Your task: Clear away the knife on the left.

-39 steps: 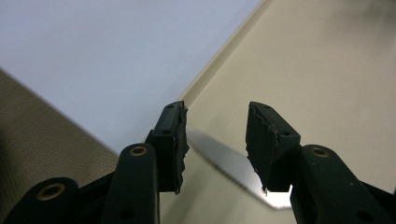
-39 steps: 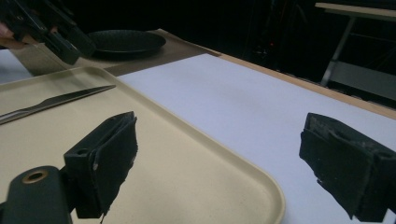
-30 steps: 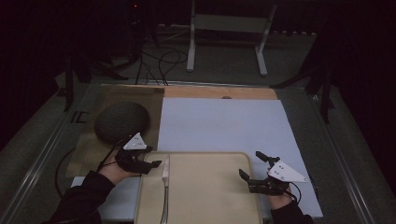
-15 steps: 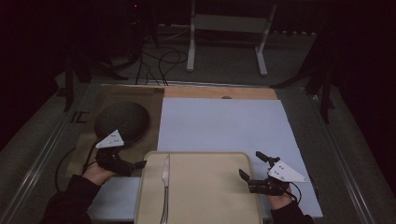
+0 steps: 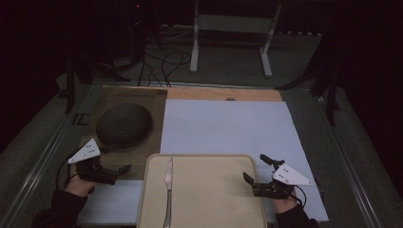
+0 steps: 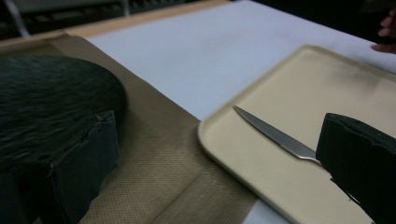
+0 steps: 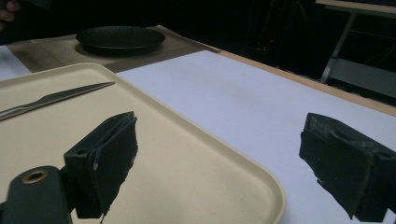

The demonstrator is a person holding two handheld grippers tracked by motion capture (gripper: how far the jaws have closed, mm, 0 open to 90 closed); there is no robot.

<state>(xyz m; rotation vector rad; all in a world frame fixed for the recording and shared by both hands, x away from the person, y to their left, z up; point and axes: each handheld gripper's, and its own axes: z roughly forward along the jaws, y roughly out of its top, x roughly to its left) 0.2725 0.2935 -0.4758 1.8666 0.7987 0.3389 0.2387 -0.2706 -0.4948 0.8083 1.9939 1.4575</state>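
No writing, label, brand, number or sign can be read anywhere here. The tray (image 5: 214, 190), the knife (image 5: 167, 190), the dark plate (image 5: 124, 124) and the white sheet (image 5: 228, 123) are all plain, and the dim background is too dark to make out any lettering.

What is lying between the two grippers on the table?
In the high view, the beige tray with a knife lies between the left gripper and right gripper.

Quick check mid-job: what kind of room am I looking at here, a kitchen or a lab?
Probably a lab or recording setup, not a kitchen: a dark room with cables loose on the floor, a metal stand behind the table, and a staged table with a white sheet, beige tray and knife.
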